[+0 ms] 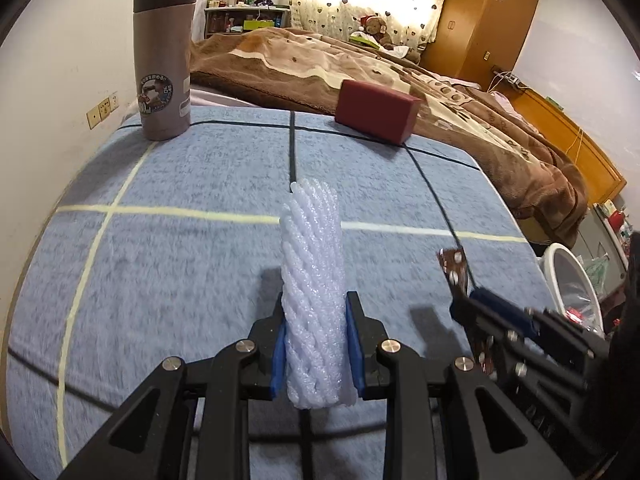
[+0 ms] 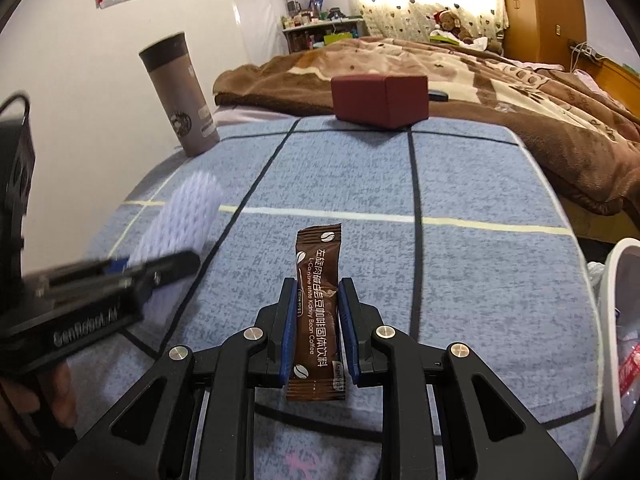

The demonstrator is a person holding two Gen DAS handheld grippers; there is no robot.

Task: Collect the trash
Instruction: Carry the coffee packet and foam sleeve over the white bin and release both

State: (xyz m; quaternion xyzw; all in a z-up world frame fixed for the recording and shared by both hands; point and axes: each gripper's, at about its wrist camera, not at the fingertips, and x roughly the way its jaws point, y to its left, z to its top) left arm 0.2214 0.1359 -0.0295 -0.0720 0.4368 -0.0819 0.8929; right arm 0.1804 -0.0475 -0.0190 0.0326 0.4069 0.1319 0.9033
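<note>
My left gripper (image 1: pixel 315 304) is shut on a white foam net sleeve (image 1: pixel 312 280) and holds it upright above the blue blanket (image 1: pixel 180 184). My right gripper (image 2: pixel 318 286) is shut on a brown coffee sachet (image 2: pixel 318 300) and holds it upright above the same blanket. The right gripper with the sachet (image 1: pixel 454 270) shows at the right of the left wrist view. The left gripper with the foam sleeve (image 2: pixel 180 216) shows blurred at the left of the right wrist view. A white trash bin (image 1: pixel 576 280) stands past the bed's right edge; its rim (image 2: pixel 612 320) holds wrappers.
A grey thermos (image 1: pixel 166 52) stands at the far left of the blanket. A dark red box (image 1: pixel 376 110) lies at the far middle. A brown quilt (image 1: pixel 440 92) covers the bed beyond. A wooden wardrobe (image 1: pixel 484 16) stands at the back right.
</note>
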